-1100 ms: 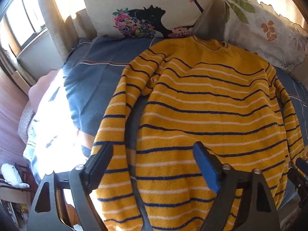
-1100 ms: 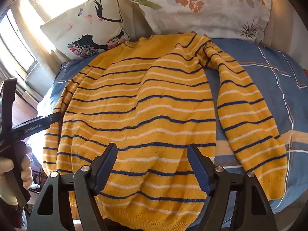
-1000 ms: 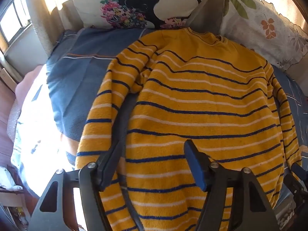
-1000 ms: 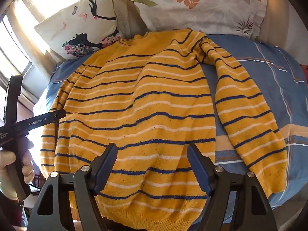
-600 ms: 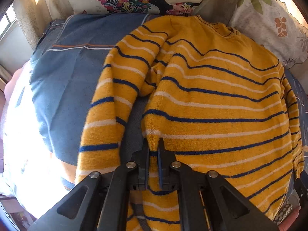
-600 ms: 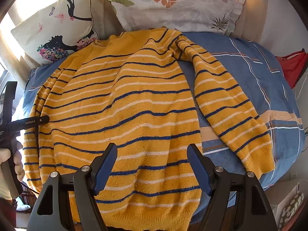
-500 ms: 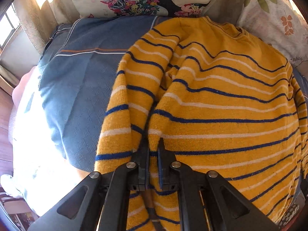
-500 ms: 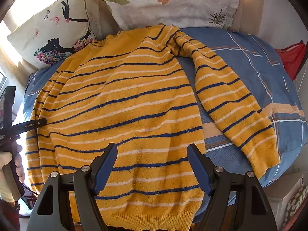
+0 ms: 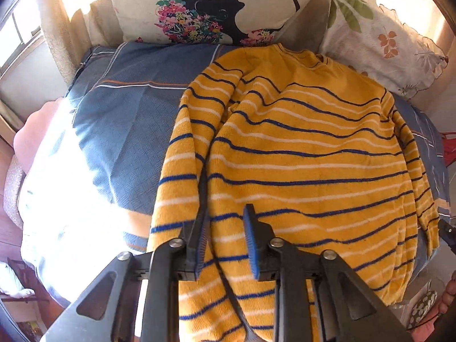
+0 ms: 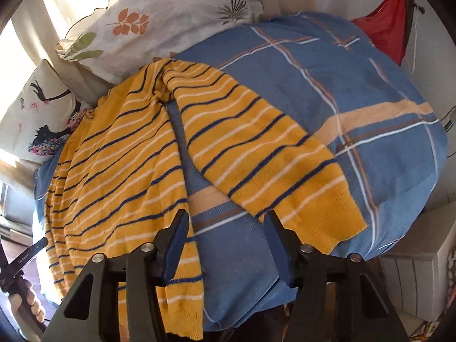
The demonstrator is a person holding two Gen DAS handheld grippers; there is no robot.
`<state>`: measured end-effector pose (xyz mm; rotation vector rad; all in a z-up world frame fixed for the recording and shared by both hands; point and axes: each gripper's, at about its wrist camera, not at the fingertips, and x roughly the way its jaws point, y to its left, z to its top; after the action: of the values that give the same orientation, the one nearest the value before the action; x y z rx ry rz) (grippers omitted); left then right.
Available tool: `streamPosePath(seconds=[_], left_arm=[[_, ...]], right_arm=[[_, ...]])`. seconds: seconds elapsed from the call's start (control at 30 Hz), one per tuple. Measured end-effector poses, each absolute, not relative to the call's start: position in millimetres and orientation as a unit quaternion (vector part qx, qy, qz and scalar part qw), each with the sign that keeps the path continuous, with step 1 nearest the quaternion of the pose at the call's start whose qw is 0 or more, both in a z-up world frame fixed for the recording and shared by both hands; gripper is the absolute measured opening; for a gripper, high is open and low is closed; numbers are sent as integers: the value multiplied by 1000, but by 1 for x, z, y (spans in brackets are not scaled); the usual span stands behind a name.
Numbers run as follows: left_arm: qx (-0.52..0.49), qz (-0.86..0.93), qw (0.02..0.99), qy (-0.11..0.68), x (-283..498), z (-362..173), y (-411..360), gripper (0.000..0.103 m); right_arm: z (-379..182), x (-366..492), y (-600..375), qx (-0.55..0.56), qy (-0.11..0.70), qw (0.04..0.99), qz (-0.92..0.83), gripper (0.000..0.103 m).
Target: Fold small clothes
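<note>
A yellow sweater [image 9: 307,154] with blue and white stripes lies flat, front up, on a blue plaid bedspread [image 9: 125,131]. Its left sleeve [image 9: 182,154] lies alongside the body. My left gripper [image 9: 225,239] is open, its jaws apart over the gap between that sleeve and the body's left edge, holding nothing. In the right wrist view the sweater [image 10: 119,165] shows with its right sleeve [image 10: 265,154] spread out over the bedspread [image 10: 356,91]. My right gripper [image 10: 225,239] is open and empty, low between the body's right edge and the sleeve cuff.
A pillow with a black silhouette print [image 9: 216,2] and a leaf-print pillow [image 9: 379,40] stand against the headboard behind the collar. A red cloth [image 10: 384,31] hangs at the far right. The bed drops off at its left and near edges.
My left gripper was shut on the sweater's left edge half a second ago; now it is open. My right gripper has swung right, from over the hem to beside the right sleeve.
</note>
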<state>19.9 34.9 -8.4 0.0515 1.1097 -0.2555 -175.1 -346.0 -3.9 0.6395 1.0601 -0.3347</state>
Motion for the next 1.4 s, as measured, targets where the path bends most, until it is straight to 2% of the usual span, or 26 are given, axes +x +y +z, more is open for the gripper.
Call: streamPosePath(seconds=[0.07,0.17,0.23,0.3,0.4,0.53,0.63,0.67,0.7,0.73,0.77,0.93,0.97,1.0,1.03,1.07,1.17,1.3,1.4], left_arm=[[19,-114,845,521,9,-1,30,32],[21,-109,847,520,-5,3,12,34],[24,-108,847,520,-11,4,4,37],[16,-108,846,522,-16,6,-3,38],[11,-99,843,528,-25,6,-11,38],[8,-90,840,534,-34,3,-19,38],[9,-86,839,537,-39,0,-27,38],[6,-87,838,538,-41,0,-30,38],[4,-89,838,539,-42,-1,-33,38],[3,-90,837,540,-43,-2,-38,38],[2,-93,836,540,-44,-2,-43,38],[13,-111,834,540,-53,1,-70,39],[15,-112,833,541,-55,2,-74,39],[18,-112,833,541,-55,3,-76,39],[19,-110,833,542,-56,4,-78,39],[21,-108,833,542,-57,5,-80,39],[20,-98,837,538,-55,10,-79,39],[15,-82,847,526,-49,20,-72,46],[14,-68,853,518,-44,26,-66,46]], right_arm=[[-16,-170,-336,322,512,790,-97,59],[-37,-151,-314,289,545,784,-64,59],[-53,-141,-300,245,581,773,-65,51],[-49,-138,-288,213,587,780,-38,6],[-36,-151,-294,220,583,782,-24,5],[-40,-177,-336,251,585,765,-104,2],[-23,-201,-376,307,533,780,-115,3],[-17,-209,-387,311,519,785,-131,17],[-12,-214,-396,303,509,792,-151,45],[-9,-218,-403,286,498,801,-171,59],[-9,-219,-410,269,497,805,-182,67],[-40,-214,-423,252,530,794,-156,65],[-45,-214,-422,261,533,792,-141,55],[-50,-212,-420,262,539,789,-133,32],[-53,-210,-419,255,547,786,-134,17],[-53,-208,-418,253,549,787,-127,11],[-37,-213,-445,293,523,793,-107,9],[-2,-228,-539,312,473,802,-190,8],[21,-233,-609,299,447,801,-262,8]])
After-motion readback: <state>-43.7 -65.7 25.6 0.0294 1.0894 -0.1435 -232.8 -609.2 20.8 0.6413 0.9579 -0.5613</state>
